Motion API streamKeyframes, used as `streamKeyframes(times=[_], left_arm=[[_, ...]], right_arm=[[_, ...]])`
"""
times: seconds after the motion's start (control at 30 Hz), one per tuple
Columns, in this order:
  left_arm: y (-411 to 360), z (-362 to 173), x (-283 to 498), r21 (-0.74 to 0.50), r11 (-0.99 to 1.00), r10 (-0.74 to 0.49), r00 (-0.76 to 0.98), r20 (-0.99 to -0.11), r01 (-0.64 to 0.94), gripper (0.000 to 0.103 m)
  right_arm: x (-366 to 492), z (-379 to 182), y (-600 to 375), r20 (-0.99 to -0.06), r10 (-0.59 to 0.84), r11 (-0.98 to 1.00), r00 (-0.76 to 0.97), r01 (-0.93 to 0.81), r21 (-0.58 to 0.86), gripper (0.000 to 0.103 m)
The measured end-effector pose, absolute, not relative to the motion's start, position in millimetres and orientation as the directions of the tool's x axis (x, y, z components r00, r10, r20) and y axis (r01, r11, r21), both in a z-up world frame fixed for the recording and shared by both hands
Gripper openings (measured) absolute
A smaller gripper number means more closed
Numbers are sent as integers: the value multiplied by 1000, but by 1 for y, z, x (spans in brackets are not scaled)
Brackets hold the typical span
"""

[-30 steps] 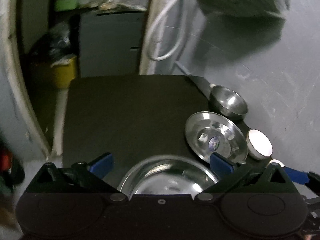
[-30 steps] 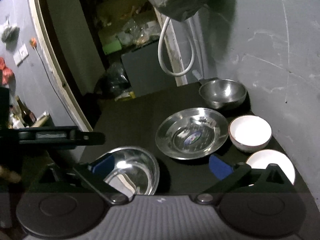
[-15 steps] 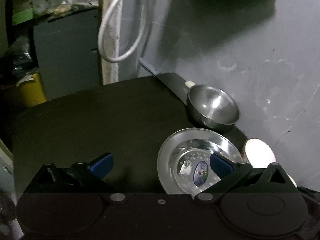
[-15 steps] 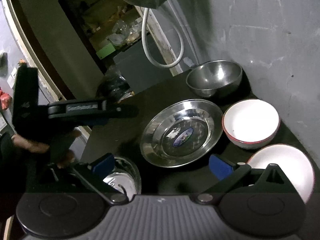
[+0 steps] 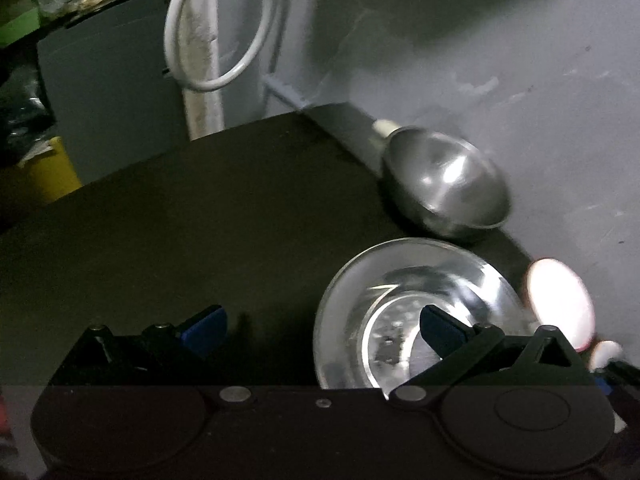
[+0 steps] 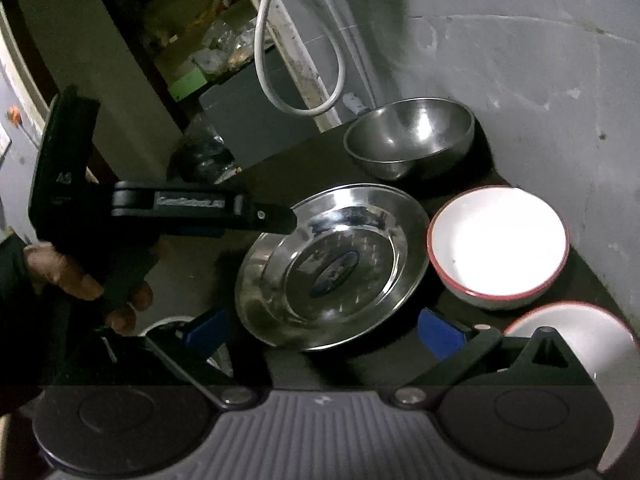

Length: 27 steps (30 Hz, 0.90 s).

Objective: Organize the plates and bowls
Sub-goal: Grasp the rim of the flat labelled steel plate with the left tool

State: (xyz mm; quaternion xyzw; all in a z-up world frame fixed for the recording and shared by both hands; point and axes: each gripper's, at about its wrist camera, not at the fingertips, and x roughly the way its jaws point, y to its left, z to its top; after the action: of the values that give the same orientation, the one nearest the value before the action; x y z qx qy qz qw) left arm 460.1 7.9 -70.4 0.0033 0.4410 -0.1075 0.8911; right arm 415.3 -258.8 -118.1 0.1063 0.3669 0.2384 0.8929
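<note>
Since 1 s ago both views have swung right toward the wall; the second steel bowl that lay under the left gripper [image 5: 320, 330] is out of the left cam, only a sliver [image 6: 168, 322] shows low left in the right cam. Left gripper: blue pads wide apart, nothing between them, right pad [image 5: 440, 330] over the steel plate [image 5: 400, 280]; from the right cam its black tip [image 6: 276, 218] reaches the plate's left rim, contact cannot be told. A hand [image 6: 80, 280] grips its handle.

Right gripper [image 6: 324, 330]: also wide, empty, sitting just short of the plate's near edge.

Layout on dark table [image 5: 200, 220], per right cam:
- Steel plate [image 6: 332, 268], centre, label in middle.
- Steel bowl [image 6: 408, 136] behind it, near the wall [image 6: 540, 80], upright.
- White bowl w/ red rim [image 6: 498, 246] just right of plate, apart from it.
- White plate [image 6: 576, 332] near right, partly hidden by the gripper's right finger.

White cable loop [image 6: 300, 72] hangs by the doorframe behind the table. Left cam blurred; white bowl [image 5: 558, 304] is a bright smear there.
</note>
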Motion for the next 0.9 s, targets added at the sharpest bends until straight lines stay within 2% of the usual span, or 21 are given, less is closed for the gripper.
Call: streamKeyframes(times=[0.17,0.27,0.4,0.47,0.6,0.77,0.9], left_arm=[[5,-73,461,-85,972,-198,572,-796,219,102],[5,-75,461,-88,973,-197,563,-803,215,96],[6,-76,461,-115,973,-207,545,-812,198,78],[6,-77,461,-129,973,-213,535,-818,191,70],[4,-81,463,-152,971,-225,493,-840,184,41],[-4,-81,459,-86,975,-177,486,-856,203,27],[-2,-74,453,-73,977,-166,505,-847,199,24]], right_arm=[[418,-120,-253,-617,487,873,617,-353,336,100],[419,-120,-251,-619,478,878,623,-353,322,96],[422,-121,-250,-628,432,902,647,-329,281,79],[424,-122,-250,-635,404,915,659,-309,260,74],[427,-123,-250,-644,375,927,667,-286,244,67],[431,-124,-251,-660,360,933,660,-278,230,54],[432,-124,-253,-673,345,938,655,-269,220,42]])
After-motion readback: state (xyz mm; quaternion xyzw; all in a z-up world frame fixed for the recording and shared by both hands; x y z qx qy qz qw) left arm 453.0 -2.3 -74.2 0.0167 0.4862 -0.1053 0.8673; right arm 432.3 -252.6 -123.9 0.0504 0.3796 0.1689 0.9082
